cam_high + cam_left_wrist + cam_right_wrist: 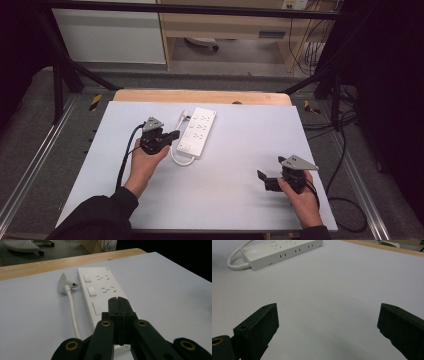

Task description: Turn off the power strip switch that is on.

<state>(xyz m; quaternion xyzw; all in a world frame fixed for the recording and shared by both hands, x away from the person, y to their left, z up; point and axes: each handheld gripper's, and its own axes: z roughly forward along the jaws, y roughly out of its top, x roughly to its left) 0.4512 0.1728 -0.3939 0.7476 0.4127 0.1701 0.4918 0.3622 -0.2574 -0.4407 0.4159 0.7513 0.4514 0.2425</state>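
High view, from the left: a wide strip of bare worktop runs between the left edge and the person's left forearm, which comes up from the bottom edge in a dark sleeve. That hand holds the left hand-held gripper level, pointing right toward the power strip. Its jaws are clenched together with nothing between them — the left gripper view shows the two black pads pressed flat against each other, poised over the near end of the strip, and I cannot tell whether they touch it.

The power strip lies left of the worktop's centre, slanted, its far end toward the wooden back edge. Its white cable loops out from the near end on the left side and runs up to the plug, which lies on the worktop just beside the strip's far end.

To the right of the strip the surface is open all the way to the right edge. The right hand rests near the front right corner and holds the right hand-held gripper low, pointing left — well apart from the strip. Its jaws stand released and wide, with bare worktop between them in the right gripper view.
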